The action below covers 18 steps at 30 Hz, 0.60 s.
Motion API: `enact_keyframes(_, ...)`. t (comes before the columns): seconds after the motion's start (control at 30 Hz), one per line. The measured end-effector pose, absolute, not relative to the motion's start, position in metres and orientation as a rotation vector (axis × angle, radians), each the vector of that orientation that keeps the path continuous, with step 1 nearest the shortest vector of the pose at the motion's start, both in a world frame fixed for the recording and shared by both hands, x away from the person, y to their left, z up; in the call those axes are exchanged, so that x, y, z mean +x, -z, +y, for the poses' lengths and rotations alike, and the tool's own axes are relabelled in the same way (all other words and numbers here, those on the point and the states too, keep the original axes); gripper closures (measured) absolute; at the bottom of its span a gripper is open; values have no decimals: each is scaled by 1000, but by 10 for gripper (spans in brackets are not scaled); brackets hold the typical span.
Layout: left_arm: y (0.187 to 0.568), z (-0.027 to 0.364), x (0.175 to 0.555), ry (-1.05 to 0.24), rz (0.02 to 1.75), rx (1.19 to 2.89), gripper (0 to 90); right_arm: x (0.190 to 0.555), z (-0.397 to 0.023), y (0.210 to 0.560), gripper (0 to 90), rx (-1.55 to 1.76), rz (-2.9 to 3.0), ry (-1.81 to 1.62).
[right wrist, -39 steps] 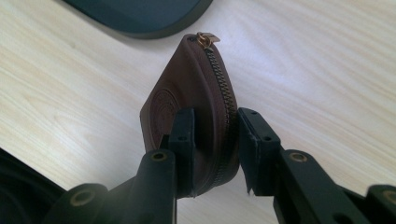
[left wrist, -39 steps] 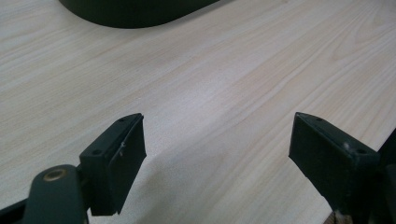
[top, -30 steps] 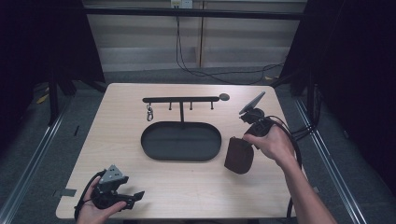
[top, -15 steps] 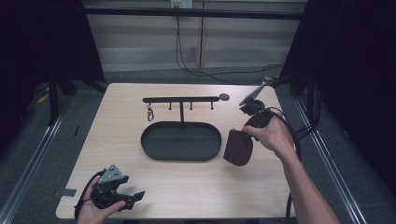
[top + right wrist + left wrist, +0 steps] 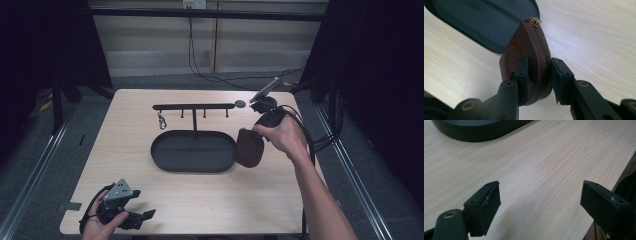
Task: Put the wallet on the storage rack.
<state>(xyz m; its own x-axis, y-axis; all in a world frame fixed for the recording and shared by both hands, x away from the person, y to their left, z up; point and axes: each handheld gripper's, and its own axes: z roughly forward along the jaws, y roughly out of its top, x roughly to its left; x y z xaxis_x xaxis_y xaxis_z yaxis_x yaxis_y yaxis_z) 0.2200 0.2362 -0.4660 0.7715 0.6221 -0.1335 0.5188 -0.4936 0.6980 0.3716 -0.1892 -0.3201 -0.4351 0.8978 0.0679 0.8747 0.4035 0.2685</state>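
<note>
My right tongs (image 5: 537,75) are clamped on a brown zippered pouch (image 5: 529,57), one pad on its flat face and the other against the zipper side (the brass pull sits at the top end). From above, the pouch (image 5: 249,148) hangs beside the right end of the black oval tray (image 5: 192,151), held off the wooden surface (image 5: 210,195). A black rack with hooks (image 5: 194,107) stands behind the tray. My left tongs (image 5: 540,205) rest low near the front left corner, spread wide with nothing between them.
</note>
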Motion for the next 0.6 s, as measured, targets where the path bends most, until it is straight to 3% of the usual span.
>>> enact_keyframes(0.6, 467, 237, 221, -187, 874, 2216, 163, 393, -172, 313, 687, 1654, 2553, -655)
